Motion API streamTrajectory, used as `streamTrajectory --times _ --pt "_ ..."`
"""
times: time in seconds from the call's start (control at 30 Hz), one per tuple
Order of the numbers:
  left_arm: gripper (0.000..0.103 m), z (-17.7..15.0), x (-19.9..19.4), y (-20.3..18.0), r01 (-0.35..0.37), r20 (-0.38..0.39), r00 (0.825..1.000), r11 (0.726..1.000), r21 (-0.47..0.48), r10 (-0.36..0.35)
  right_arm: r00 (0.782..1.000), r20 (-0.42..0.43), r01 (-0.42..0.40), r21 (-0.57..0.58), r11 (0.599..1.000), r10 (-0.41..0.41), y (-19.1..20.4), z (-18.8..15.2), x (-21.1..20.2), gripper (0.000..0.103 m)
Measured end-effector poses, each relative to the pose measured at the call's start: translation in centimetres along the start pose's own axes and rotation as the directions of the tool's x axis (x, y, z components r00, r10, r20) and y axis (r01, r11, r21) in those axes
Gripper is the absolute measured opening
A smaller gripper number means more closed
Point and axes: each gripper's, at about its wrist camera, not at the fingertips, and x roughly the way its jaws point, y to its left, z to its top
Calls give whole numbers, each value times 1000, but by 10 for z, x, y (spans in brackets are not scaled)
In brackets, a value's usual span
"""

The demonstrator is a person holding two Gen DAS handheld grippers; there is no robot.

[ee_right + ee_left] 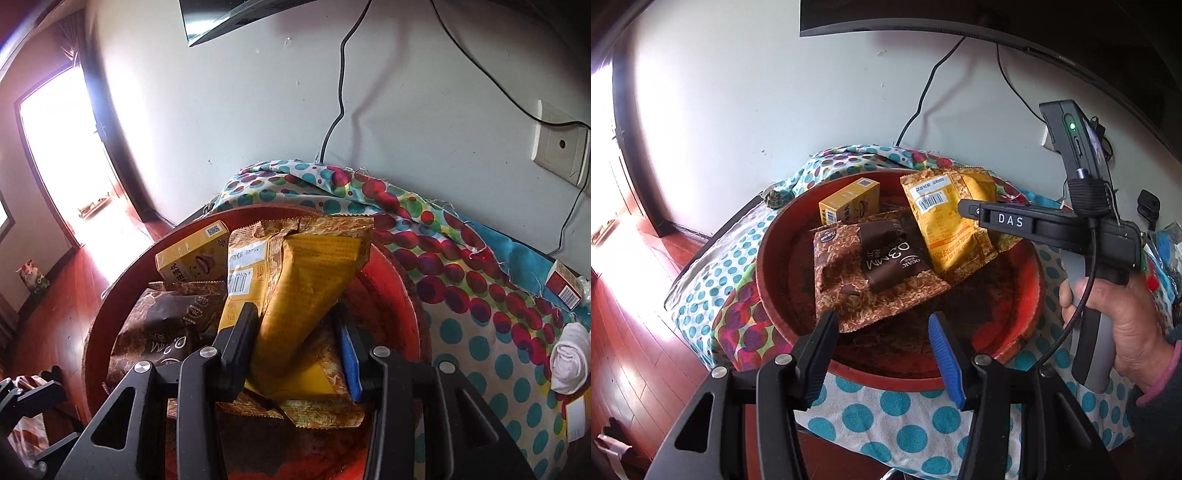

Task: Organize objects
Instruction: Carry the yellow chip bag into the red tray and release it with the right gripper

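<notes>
A round red tray (pixel 1027 291) sits on a polka-dot cloth. In it lie a brown snack packet (pixel 875 266), a yellow snack packet (pixel 945 221) and a small yellow box (pixel 849 201). My left gripper (pixel 882 325) is open and empty above the tray's near side. My right gripper (pixel 295 321) is shut on the yellow packet (pixel 306 295), which stands tilted between the fingers (pixel 243 332) over the tray (pixel 391 295). From the left wrist view the right gripper (pixel 964 208) reaches in from the right. The brown packet (pixel 162 328) and the box (pixel 192 254) lie to its left.
The dotted cloth (pixel 480 332) covers the table up to the wall. A white rolled cloth (pixel 570 358) and a red box (pixel 563 284) lie at the right. Cables and a wall socket (pixel 559 142) are behind. Wooden floor (pixel 635 350) lies to the left.
</notes>
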Motion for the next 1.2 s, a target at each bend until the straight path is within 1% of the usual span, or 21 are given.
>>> streamTrajectory --times 0.13,0.23,0.27,0.4,0.47,0.53,0.6,0.63,0.67,0.7,0.73,0.77,0.83,0.9,0.97,1.03,1.1,1.17,1.2 --pt "52 0 2 0 0 -5 1000 1000 0 0 1000 -21 -6 -1 1000 6 -7 -6 5 40" --pt "52 0 4 -5 2 -17 1000 1000 8 -2 999 -27 -18 5 1000 18 -10 -8 4 45" --pt "52 0 5 -7 6 -20 1000 1000 13 -6 1000 -26 -14 0 1000 14 -10 -9 1 48" --pt "52 1 2 -16 17 -9 1000 999 29 -17 1000 10 -3 12 1000 3 -17 -12 -17 48" --pt "52 3 2 -23 22 -6 1000 999 38 -22 999 29 17 36 999 -18 -25 -16 -33 51" --pt "52 3 2 -29 33 -6 999 998 47 -33 997 55 41 67 997 -45 -39 -24 -53 52" --pt "52 4 3 -38 50 -10 999 997 61 -49 990 63 118 88 989 -124 -55 -33 -68 53" --pt "52 4 3 -43 59 -6 998 996 66 -59 981 65 174 107 979 -181 -67 -42 -78 53" --pt "52 5 3 -46 65 -3 998 995 71 -65 973 65 213 119 970 -222 -76 -46 -83 53" --pt "52 4 4 -52 74 -3 997 994 81 -74 955 61 279 133 951 -289 -86 -53 -90 53" --pt "52 4 4 -57 83 -4 997 992 91 -83 926 48 364 152 919 -374 -99 -62 -97 53" --pt "52 4 4 -61 88 -3 996 991 97 -88 909 38 405 164 899 -416 -109 -68 -102 53" --pt "52 3 4 -70 106 -8 994 988 115 -106 862 7 496 192 847 -507 -130 -82 -111 53" --pt "52 1 4 -78 125 -12 992 983 132 -124 823 -36 562 206 801 -567 -147 -91 -115 53" --pt "52 0 4 -85 134 -18 991 980 147 -133 806 -58 585 230 778 -589 -162 -96 -118 53" --pt "52 -1 4 -91 149 -17 989 976 162 -148 781 -89 619 242 747 -618 -173 -99 -117 55" --pt "52 -1 3 -95 152 -16 988 973 172 -151 780 -113 620 269 737 -615 -180 -102 -114 58" --pt "52 -2 3 -97 156 -20 988 970 187 -155 772 -139 631 286 721 -620 -185 -104 -109 60" --pt "52 -3 3 -98 155 -21 988 970 187 -154 772 -147 631 296 717 -619 -186 -104 -107 60"
